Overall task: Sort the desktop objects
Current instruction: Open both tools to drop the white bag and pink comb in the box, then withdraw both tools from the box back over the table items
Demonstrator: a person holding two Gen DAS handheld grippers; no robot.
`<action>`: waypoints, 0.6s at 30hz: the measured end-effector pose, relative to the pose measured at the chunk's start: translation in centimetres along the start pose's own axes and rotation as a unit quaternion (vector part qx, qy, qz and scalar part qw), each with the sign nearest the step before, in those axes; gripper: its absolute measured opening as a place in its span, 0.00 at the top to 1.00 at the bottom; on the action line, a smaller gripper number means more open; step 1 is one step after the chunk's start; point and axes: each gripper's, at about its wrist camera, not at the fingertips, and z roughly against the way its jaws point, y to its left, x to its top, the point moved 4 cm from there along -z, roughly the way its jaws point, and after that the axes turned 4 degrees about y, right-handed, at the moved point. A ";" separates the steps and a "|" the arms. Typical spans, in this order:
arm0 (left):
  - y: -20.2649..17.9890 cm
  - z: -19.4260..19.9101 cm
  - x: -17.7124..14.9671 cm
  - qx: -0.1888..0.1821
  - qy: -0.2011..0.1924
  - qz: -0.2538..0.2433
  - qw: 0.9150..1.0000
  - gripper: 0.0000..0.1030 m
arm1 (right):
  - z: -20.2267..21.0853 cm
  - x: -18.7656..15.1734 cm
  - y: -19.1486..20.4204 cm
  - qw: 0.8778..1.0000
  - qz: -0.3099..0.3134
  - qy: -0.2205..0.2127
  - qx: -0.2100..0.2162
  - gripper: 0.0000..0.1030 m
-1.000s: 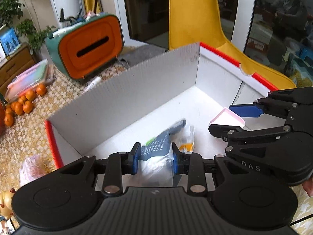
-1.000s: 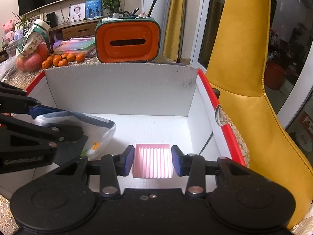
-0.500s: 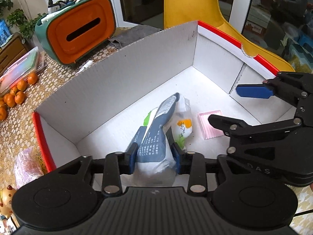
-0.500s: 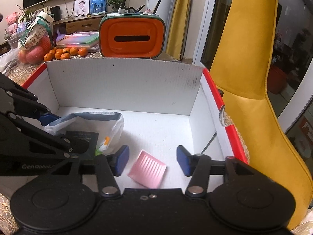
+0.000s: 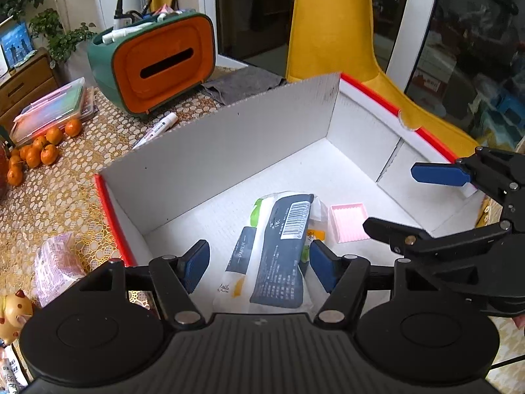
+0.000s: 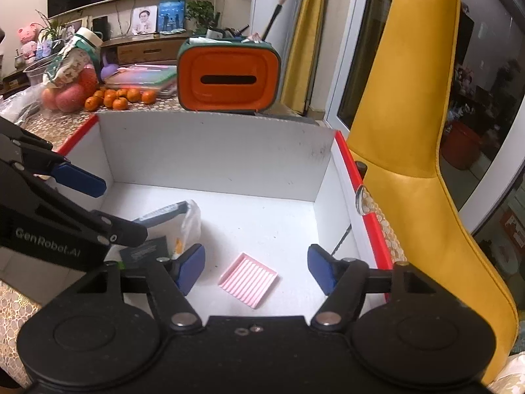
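Pink ribbed plastic tray (image 6: 248,279) lying flat on the floor of a white corrugated box with red rims (image 5: 210,151), just beside a clear plastic bag of dark paper-tissue packs (image 5: 279,249) in the same box. Left tool (image 5: 259,264): jaws have just been opening and stand apart on either side of the bag, pads clear of it. Right tool (image 6: 254,267): jaws likewise just opening, spread above the tray, gripping nothing. Outside the box, on the patterned surface (image 5: 65,197): an orange-fronted green tissue holder (image 6: 228,77), small oranges (image 5: 36,154).
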 end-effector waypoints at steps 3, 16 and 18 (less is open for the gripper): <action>0.1 1.0 -0.2 -0.004 -0.008 0.004 1.000 0.35 | 0.8 0.0 0.2 1.000 0.003 -0.006 0.003 0.28; 0.6 5.3 -1.4 -0.017 -0.051 0.016 0.998 0.27 | 4.4 0.3 1.1 0.999 -0.003 -0.040 0.026 0.15; 0.7 6.1 -1.7 -0.018 -0.059 0.017 0.998 0.23 | 5.1 0.3 1.5 0.999 0.000 -0.047 0.028 0.11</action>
